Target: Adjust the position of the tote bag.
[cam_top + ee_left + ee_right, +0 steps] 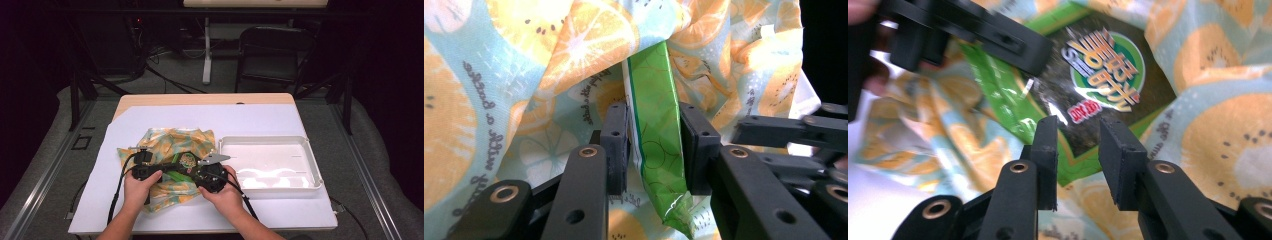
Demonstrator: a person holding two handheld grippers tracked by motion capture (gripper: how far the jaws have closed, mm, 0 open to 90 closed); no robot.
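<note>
L gripper [654, 150] clamped on green packet [654, 125] edge; R gripper [1079, 160] apart, above packet.

One green snack packet [655, 150] out here, one fruit-print cloth bag [165, 141], one white tray [312, 165] and one white sheet [250, 117] on one counter [150, 100], plus two tools: left tool [172, 167], right tool [197, 167].
</note>
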